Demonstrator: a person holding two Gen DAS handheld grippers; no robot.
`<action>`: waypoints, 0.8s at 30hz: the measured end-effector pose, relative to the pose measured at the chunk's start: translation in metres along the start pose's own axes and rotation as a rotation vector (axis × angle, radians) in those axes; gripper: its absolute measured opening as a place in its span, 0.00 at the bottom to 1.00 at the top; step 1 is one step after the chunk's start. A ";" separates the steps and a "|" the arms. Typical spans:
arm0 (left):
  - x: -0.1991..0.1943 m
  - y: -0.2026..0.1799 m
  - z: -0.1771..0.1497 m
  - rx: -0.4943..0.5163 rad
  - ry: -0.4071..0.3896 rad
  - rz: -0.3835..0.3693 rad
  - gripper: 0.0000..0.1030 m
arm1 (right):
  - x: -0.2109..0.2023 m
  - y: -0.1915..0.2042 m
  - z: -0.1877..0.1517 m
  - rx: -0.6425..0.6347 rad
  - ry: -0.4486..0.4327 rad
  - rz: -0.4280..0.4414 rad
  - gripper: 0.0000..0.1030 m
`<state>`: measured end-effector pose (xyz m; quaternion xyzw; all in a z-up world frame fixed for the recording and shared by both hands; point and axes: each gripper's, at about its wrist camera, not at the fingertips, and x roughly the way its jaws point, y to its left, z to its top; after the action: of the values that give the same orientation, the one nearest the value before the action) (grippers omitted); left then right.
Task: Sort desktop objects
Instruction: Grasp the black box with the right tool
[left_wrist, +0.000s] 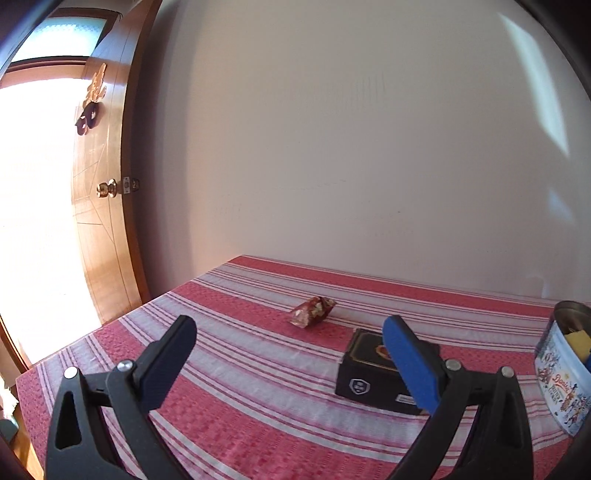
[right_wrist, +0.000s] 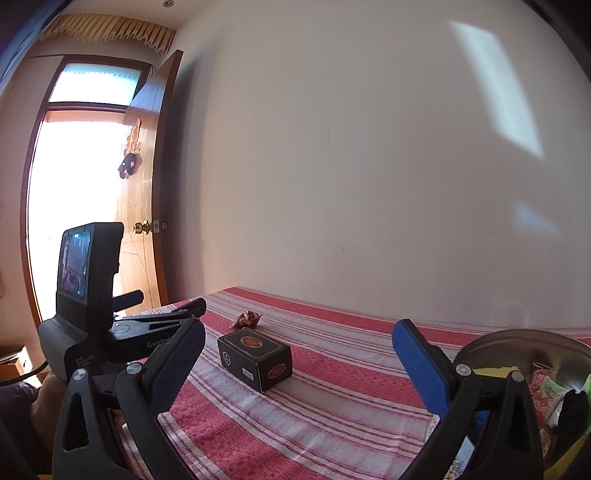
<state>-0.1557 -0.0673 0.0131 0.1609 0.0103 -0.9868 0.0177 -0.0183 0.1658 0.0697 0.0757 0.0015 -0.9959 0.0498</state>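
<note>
The left gripper (left_wrist: 290, 334) is held with its fingers spread wide and nothing between them, above a red-and-white striped woven tablecloth (left_wrist: 229, 413). A crumpled reddish wrapper (left_wrist: 313, 312) is seen lying towards the far edge; nearer, a black rectangular box (right_wrist: 255, 360) with a round orange emblem is set flat. At the right, a round printed tin (left_wrist: 565, 384) is filled with yellow and pink items. The right gripper (right_wrist: 300, 330) is likewise parted and empty.
</note>
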 end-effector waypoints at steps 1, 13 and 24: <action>0.007 0.007 0.001 -0.006 0.012 0.019 0.99 | 0.007 0.002 0.000 0.001 0.027 0.012 1.00; 0.096 0.045 0.015 -0.078 0.223 0.066 0.99 | 0.094 0.039 -0.002 -0.119 0.237 0.101 1.00; 0.136 0.044 0.011 -0.094 0.371 -0.120 0.99 | 0.203 0.057 -0.013 -0.238 0.512 0.214 1.00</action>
<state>-0.2859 -0.1161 -0.0203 0.3380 0.0691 -0.9379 -0.0360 -0.2101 0.0891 0.0266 0.3178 0.1227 -0.9263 0.1608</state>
